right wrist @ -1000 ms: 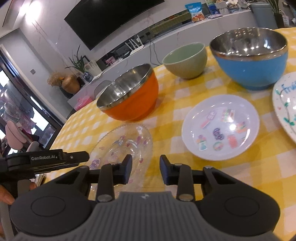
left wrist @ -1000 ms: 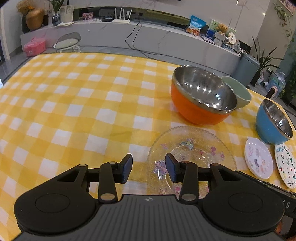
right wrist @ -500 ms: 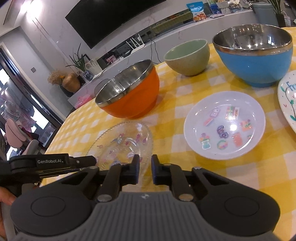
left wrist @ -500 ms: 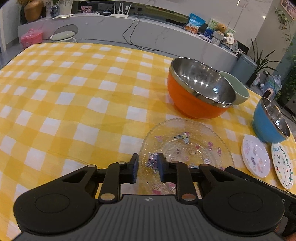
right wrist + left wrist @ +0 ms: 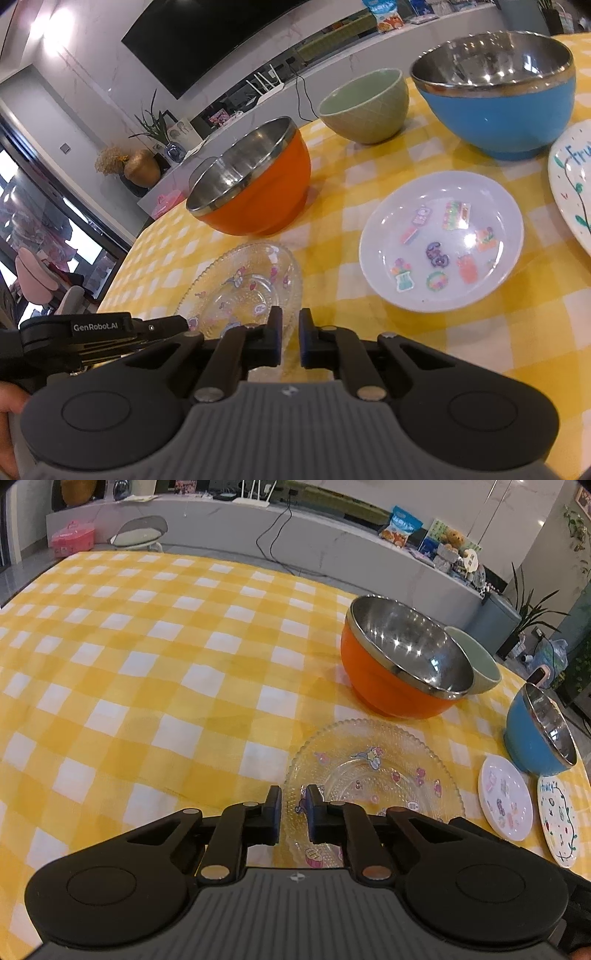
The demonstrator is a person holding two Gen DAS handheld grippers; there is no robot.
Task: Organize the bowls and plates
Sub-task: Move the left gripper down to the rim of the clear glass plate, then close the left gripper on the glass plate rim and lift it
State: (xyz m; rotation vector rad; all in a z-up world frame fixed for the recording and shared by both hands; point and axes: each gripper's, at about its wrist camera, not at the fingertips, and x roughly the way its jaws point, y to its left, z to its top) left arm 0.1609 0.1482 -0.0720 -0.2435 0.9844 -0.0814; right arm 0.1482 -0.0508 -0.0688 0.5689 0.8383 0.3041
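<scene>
green bowl (image 5: 480,664): half hidden behind orange bowl (image 5: 399,664) | fruit plate (image 5: 572,192): cut off by edge

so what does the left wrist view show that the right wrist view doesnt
Only the left wrist view: the wide bare stretch of checked tablecloth and a pink box on the floor beyond. Only the right wrist view: the wall screen and the left tongs from the side. Both: glass plate, orange bowl, green bowl, blue bowl.

Beaded clear glass plate (image 5: 373,775), shiny steel-lined orange bowl (image 5: 402,664), checked cloth (image 5: 147,664).
</scene>
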